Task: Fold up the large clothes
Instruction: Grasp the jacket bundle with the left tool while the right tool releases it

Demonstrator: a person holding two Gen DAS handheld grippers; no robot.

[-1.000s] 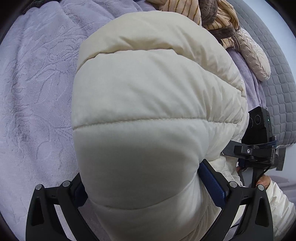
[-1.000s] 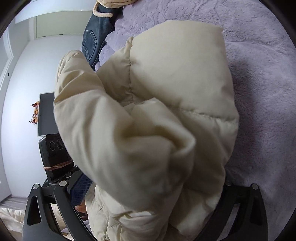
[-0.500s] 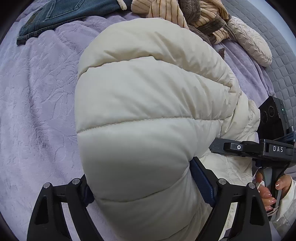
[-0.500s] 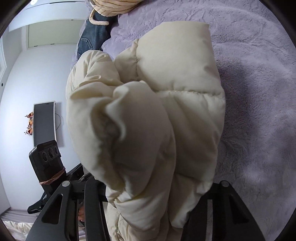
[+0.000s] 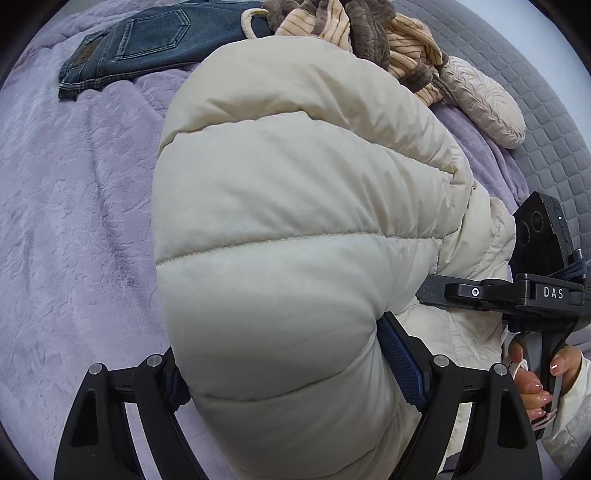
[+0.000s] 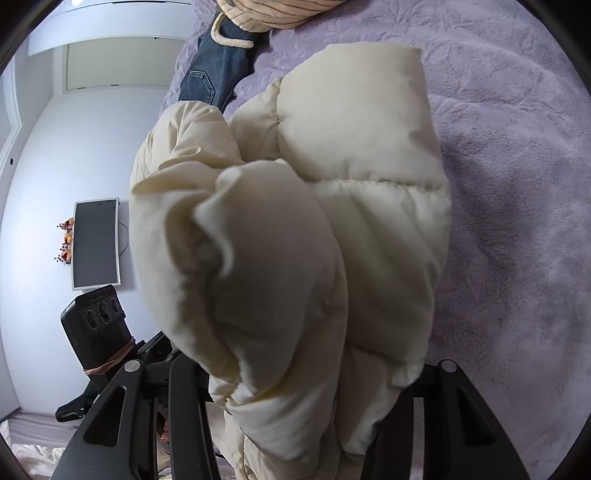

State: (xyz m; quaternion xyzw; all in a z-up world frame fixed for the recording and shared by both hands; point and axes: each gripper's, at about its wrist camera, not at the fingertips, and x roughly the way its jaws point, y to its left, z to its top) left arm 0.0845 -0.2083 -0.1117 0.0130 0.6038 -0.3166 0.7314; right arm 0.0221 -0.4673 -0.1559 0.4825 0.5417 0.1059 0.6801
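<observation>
A cream puffer jacket (image 5: 295,221) fills the left wrist view, bunched in thick folds above the lilac blanket (image 5: 74,221). My left gripper (image 5: 291,369) is shut on a wide puffy fold, and its blue pads (image 5: 399,354) press into the fabric. In the right wrist view the same jacket (image 6: 351,166) hangs in a bundle, and my right gripper (image 6: 303,398) is shut on a gathered part of it. The fabric hides the right gripper's fingertips. The right gripper's body (image 5: 517,291) and a hand (image 5: 532,384) show at the right of the left wrist view.
Blue jeans (image 5: 147,48) lie at the far side of the blanket beside a brown and beige striped garment (image 5: 351,33) and a pale knit piece (image 5: 480,107). A grey quilted surface (image 5: 546,129) borders the right. A dark screen (image 6: 96,243) hangs on the white wall.
Both grippers have risen with the jacket, and both pairs of jaws have closed in on its folds. More blanket and the jeans have come into view.
</observation>
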